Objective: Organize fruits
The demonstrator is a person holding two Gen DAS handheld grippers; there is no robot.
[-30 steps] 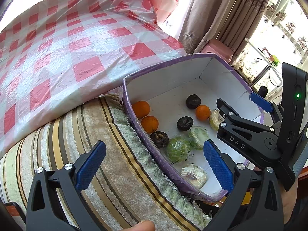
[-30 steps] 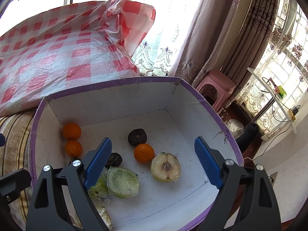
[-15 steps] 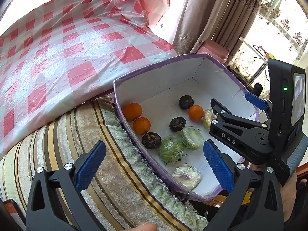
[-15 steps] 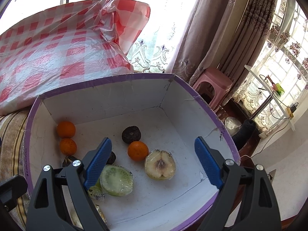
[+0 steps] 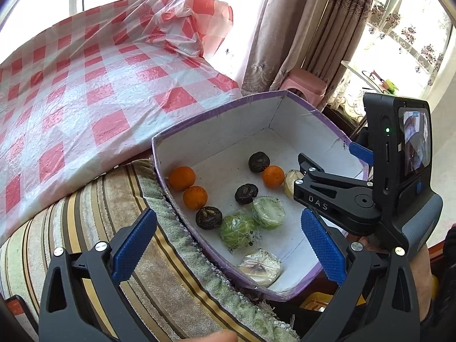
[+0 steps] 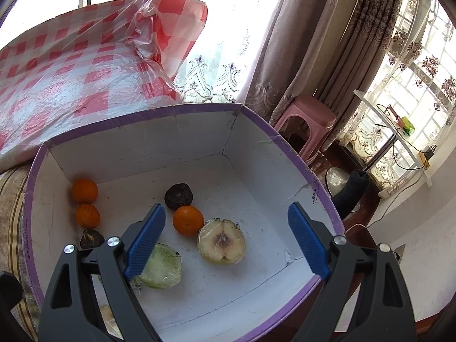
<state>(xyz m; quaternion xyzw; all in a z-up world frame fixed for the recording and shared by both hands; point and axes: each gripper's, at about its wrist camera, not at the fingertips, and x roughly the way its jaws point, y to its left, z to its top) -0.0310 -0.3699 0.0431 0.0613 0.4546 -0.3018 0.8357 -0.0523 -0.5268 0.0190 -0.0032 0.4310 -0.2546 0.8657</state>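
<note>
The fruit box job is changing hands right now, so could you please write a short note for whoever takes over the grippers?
Left gripper: open, empty, above the striped towel at the box's edge.
Right gripper: open, empty, over the box.
In the box: three oranges, two by the left wall, one mid-floor; three dark fruits; wrapped halves, the pale one between the right gripper's fingers, plus green ones.
Done: nothing visibly grouped or lifted.
Left: all sorting; likely start with the pale half.
</note>
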